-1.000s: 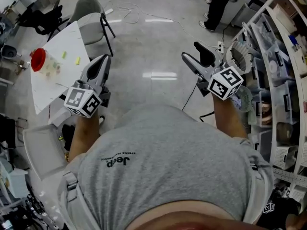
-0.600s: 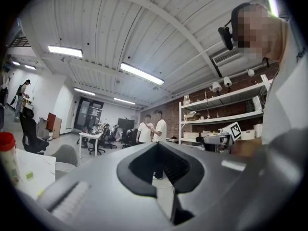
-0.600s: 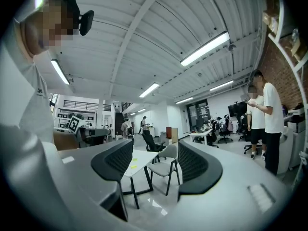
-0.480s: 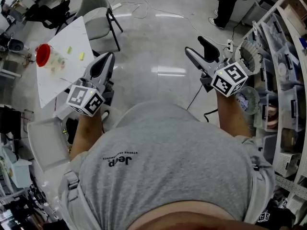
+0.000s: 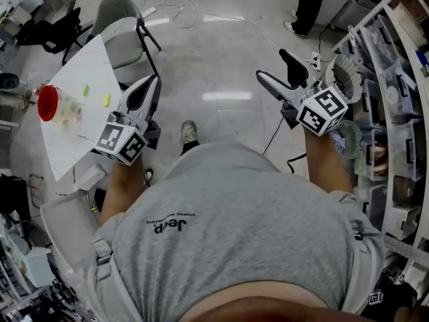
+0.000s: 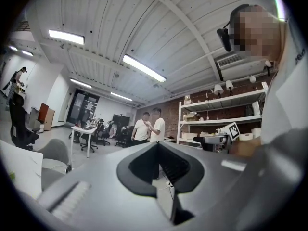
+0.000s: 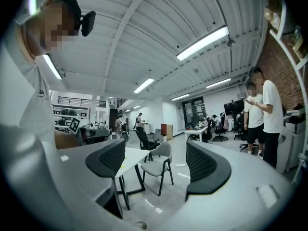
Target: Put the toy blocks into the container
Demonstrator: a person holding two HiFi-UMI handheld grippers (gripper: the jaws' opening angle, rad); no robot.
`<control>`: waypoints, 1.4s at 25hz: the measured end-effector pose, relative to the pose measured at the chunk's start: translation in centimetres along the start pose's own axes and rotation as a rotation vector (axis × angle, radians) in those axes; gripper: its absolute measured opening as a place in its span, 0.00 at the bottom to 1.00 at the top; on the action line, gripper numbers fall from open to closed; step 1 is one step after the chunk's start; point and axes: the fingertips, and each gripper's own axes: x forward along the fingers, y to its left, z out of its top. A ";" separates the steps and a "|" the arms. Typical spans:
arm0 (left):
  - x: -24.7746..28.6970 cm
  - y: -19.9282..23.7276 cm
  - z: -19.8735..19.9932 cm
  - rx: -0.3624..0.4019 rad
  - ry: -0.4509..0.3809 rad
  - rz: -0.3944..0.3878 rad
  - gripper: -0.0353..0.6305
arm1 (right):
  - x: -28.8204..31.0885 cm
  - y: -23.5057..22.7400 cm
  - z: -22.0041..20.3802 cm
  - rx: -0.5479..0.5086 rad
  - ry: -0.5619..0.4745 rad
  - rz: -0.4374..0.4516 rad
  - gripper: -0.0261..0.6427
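I see a glossy, smooth floor (image 5: 221,66), a matt white table (image 5: 70,143) and a container (image 5: 65,110) of clear plastic.

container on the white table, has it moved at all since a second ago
No. The container stays at the left edge of the white table, level with the yellow block as before; only the camera's view shifted.
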 end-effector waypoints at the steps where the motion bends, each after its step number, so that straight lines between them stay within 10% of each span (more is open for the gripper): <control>1: 1.1 1.7 -0.1 -0.004 -0.003 -0.014 0.14 | 1.6 -0.8 -0.1 -0.005 0.003 -0.015 0.60; 18: 17.7 31.4 3.1 -0.004 0.004 -0.166 0.14 | 32.6 -11.2 3.2 -0.001 0.055 -0.141 0.66; 35: 25.8 38.2 1.1 -0.033 0.045 -0.063 0.14 | 38.4 -22.4 0.4 0.048 0.142 -0.123 0.65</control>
